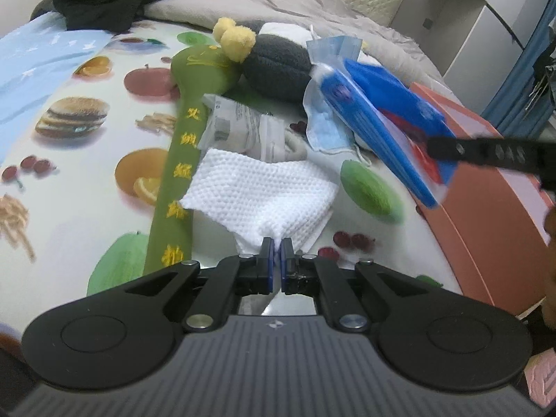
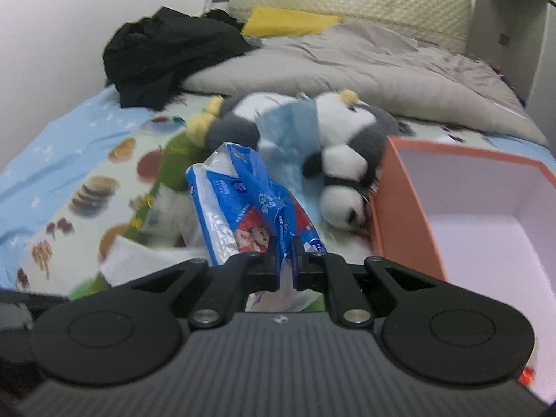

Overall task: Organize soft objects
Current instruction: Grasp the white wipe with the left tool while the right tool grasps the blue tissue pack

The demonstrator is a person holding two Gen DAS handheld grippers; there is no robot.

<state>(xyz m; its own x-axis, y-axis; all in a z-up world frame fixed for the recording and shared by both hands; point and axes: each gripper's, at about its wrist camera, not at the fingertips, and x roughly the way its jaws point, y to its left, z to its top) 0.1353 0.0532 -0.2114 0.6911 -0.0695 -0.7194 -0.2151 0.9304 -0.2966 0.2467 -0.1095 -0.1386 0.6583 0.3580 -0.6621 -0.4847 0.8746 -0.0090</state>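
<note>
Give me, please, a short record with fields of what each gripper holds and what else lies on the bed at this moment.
left gripper: shut on a corner of the white cloth
right gripper: shut on the blue tissue pack, lifted off the bed
orange box: open, on the right, nothing visible inside
panda plush: lying beside the box
green cushion: long, left of the cloth
face mask: blue, loose on the sheet
</note>
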